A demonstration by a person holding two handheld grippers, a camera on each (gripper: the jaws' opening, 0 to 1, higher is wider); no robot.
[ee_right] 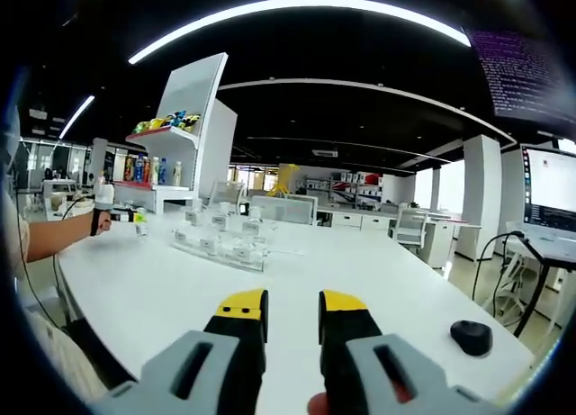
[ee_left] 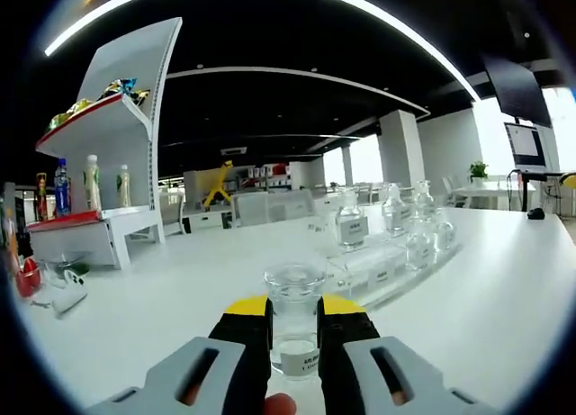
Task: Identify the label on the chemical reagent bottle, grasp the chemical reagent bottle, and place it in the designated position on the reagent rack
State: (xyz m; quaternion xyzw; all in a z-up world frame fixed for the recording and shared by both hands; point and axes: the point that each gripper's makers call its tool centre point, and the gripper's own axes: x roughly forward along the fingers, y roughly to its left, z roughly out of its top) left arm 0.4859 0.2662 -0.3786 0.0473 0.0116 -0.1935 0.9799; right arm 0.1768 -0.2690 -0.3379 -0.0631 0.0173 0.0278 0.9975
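Now | left tool (ee_left: 293,318) grips clear bottle (ee_left: 293,320) | rack (ee_left: 396,253) holds bottles

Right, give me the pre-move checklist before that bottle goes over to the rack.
1. Left tool shut on the reagent bottle: ok, jaws press both sides.
2. Bottle upright in the grip: ok.
3. Label read: cannot tell, the print on the bottle's label is too small.
4. Designated slot on the reagent rack free: cannot tell; several bottles already stand on it.
5. Path over the white table to the rack: ok, nothing lies between.
6. Right tool out of the way: ok, jaws apart, holding nothing, well away from the rack.
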